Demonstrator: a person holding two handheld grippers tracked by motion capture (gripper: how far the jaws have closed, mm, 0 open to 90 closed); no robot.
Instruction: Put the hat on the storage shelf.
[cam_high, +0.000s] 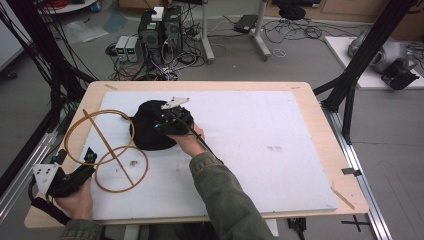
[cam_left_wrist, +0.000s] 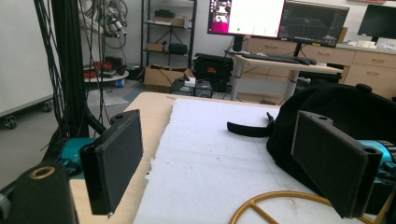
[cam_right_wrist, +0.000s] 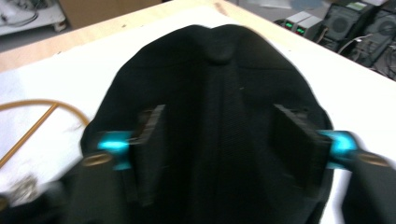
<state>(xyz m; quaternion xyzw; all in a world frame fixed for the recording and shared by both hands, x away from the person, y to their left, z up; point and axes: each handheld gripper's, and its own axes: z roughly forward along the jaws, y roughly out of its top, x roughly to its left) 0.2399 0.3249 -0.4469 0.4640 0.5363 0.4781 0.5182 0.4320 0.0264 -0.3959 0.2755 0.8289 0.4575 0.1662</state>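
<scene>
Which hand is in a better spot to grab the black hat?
Probably the right. The right gripper hangs over the black cap, jaws open on either side of its crown. The left gripper sits at the table's near-left corner, beside the gold wire rack.

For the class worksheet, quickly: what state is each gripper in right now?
Left gripper: open, holding nothing, near the gold wire rack.
Right gripper: open, jaws spread over the black cap, not clamped.

Black cap (cam_high: 150, 131) on foam, beside gold hoop stand (cam_high: 107, 150).

we see a lab: monitors (cam_left_wrist: 280, 18) on desks, computer towers (cam_high: 161, 27) and tangled cables (cam_high: 170, 62) on the floor.
</scene>
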